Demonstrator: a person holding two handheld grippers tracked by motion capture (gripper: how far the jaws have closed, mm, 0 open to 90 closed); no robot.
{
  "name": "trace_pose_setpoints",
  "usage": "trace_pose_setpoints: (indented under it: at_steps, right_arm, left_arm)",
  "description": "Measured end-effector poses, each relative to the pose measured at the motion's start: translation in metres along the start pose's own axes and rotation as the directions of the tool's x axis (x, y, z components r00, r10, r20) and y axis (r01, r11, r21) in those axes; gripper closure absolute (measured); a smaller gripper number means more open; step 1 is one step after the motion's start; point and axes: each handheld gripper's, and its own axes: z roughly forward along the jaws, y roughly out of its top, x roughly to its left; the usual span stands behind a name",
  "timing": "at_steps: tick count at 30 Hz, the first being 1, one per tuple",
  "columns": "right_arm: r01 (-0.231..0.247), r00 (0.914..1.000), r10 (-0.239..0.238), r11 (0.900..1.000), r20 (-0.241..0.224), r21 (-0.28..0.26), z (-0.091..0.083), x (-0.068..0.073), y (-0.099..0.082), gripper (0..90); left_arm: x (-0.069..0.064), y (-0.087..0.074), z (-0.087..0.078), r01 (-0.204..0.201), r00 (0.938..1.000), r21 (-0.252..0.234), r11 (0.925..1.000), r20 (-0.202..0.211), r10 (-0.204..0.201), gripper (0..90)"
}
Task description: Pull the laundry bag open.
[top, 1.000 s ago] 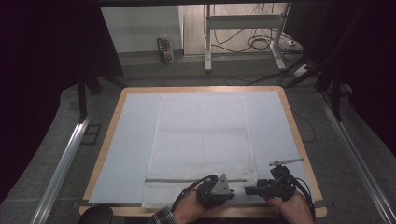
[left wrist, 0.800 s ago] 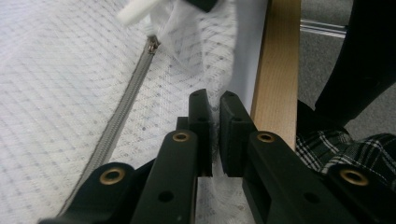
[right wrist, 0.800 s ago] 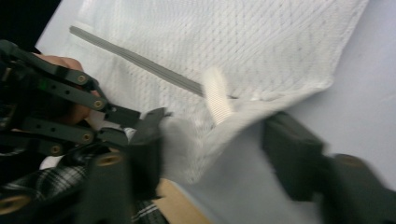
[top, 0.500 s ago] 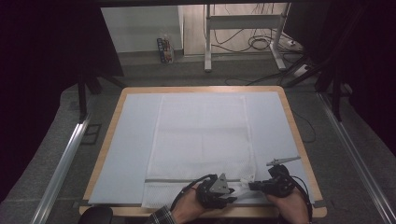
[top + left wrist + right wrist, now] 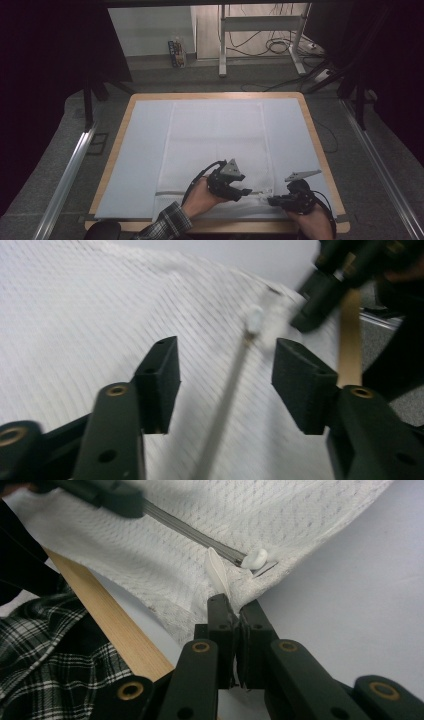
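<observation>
A white textured cloth (image 5: 217, 135) lies flat on the pale blue mat (image 5: 140, 150). A thin grey zipper-like strip (image 5: 170, 193) crosses it near the front edge and ends at a small white tab (image 5: 256, 557). My right gripper (image 5: 235, 602) is shut on the cloth's edge just below that tab, at the front right (image 5: 272, 201). My left gripper (image 5: 226, 347) hovers open over the strip (image 5: 225, 395); its jaws have just been opening and nothing is pressed between them. The white tab (image 5: 254, 317) lies ahead of it. In the high view the left gripper (image 5: 246, 191) sits just left of the right one.
The mat lies on a wooden-rimmed table (image 5: 320, 150), whose front rim (image 5: 115, 630) runs close under the right gripper. A plaid sleeve (image 5: 45, 655) reaches in at the front. Metal rails (image 5: 65, 180) flank the table; cables and a stand (image 5: 222, 45) are on the floor behind.
The left gripper let go of the strip, opened, and rose away from the front edge. The right gripper's jaws closed on the cloth's edge and stayed put.
</observation>
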Motion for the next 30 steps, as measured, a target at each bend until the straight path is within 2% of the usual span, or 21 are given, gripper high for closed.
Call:
trace_pose_setpoints:
  at_steps: [5, 9, 11, 15, 16, 20, 22, 23, 24, 27, 28, 30]
  right_arm:
    - [0.005, 1.0, -0.005, 1.0, 0.002, 0.003, 0.001, 0.0, -0.001, 84.8]
    - [0.01, 0.9999, -0.01, 0.9999, 0.006, 0.003, 0.001, 0.0, -0.001, 84.8]
    - [0.015, 0.9998, -0.015, 0.9999, 0.012, 0.005, 0.001, 0.001, -0.001, 84.8]
    - [0.018, 0.9997, -0.018, 0.9998, 0.014, 0.007, 0.002, 0.001, -0.001, 84.6]
    - [0.018, 0.9997, -0.018, 0.9998, 0.015, 0.008, 0.002, 0.001, -0.001, 84.7]
    - [0.018, 0.9997, -0.018, 0.9998, 0.016, 0.005, 0.001, 0.001, -0.001, 84.6]
    - [0.022, 0.9996, -0.022, 0.9997, 0.019, 0.005, 0.001, 0.0, -0.002, 84.5]
    - [0.021, 0.9996, -0.021, 0.9998, 0.019, 0.006, 0.001, 0.0, -0.002, 84.5]
    - [0.019, 0.9996, -0.019, 0.9998, 0.019, 0.004, 0.001, 0.0, -0.002, 84.6]
    - [0.017, 0.9996, -0.017, 0.9999, 0.023, 0.002, 0.0, 0.0, -0.002, 84.5]
    - [0.016, 0.9996, -0.016, 0.9999, 0.023, 0.002, 0.0, 0.0, -0.002, 84.5]
    - [0.018, 0.9995, -0.018, 0.9998, 0.024, 0.002, 0.001, -0.001, -0.002, 84.5]
  left_arm:
    - [0.003, 0.021, 0.014, -0.031, 0.9994, 0.002, 0.9995, -0.015, 0.031, 33.3]
    - [0.002, 0.028, 0.028, -0.048, 0.9984, 0.025, 0.9986, -0.028, 0.048, 27.2]
    - [0.0, 0.033, 0.042, -0.025, 0.9987, 0.031, 0.9992, -0.044, 0.027, 21.4]
    - [-0.001, 0.038, 0.055, -0.006, 0.9981, 0.047, 0.9989, -0.061, 0.009, 19.7]
    - [-0.001, 0.039, 0.058, -0.01, 0.9975, 0.06, 0.9982, -0.069, 0.014, 19.0]
    - [-0.001, 0.037, 0.067, -0.002, 0.9959, 0.077, 0.9971, -0.09, 0.009, 18.7]
    - [0.0, 0.034, 0.069, 0.003, 0.9957, 0.081, 0.9967, -0.092, 0.004, 18.8]
    - [0.0, 0.033, 0.069, -0.004, 0.995, 0.09, 0.996, -0.099, 0.013, 19.2]
    - [0.0, 0.031, 0.068, -0.026, 0.9928, 0.109, 0.9937, -0.114, 0.039, 19.3]
    - [0.002, 0.025, 0.065, -0.039, 0.9921, 0.126, 0.9913, -0.113, 0.053, 20.1]
    - [0.006, 0.022, 0.062, -0.032, 0.9933, 0.129, 0.9911, -0.106, 0.046, 20.5]
    - [0.01, 0.023, 0.058, 0.012, 0.9967, 0.096, 0.9954, -0.081, -0.004, 20.6]
